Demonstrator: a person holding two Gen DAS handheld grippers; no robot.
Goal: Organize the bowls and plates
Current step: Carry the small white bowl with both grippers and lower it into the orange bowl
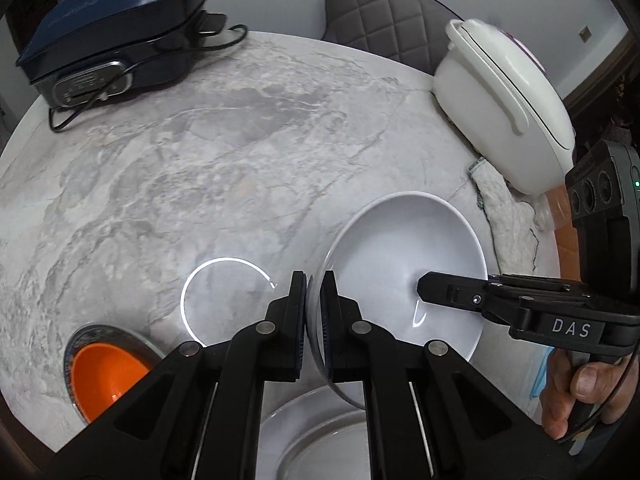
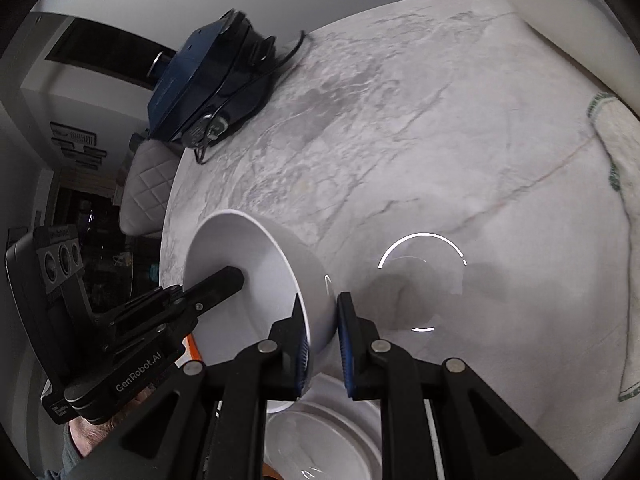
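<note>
A white bowl [image 1: 404, 264] is held tilted above the marble table [image 1: 200, 160]. My left gripper [image 1: 314, 312] is shut on its near rim. My right gripper [image 2: 322, 336] is shut on the opposite rim of the same bowl [image 2: 248, 280]. Each gripper shows in the other's view: the right one [image 1: 500, 300] and the left one [image 2: 160, 312]. A white plate [image 1: 320, 440] lies below the bowl; it also shows in the right wrist view [image 2: 320, 444]. An orange bowl [image 1: 108, 376] sits in a grey dish at the lower left.
A dark blue electric cooker [image 1: 120, 36] with its cord stands at the table's far left. A white rice cooker [image 1: 504, 100] stands at the right on a white cloth [image 1: 504, 224]. A quilted grey chair [image 1: 380, 8] is behind the table.
</note>
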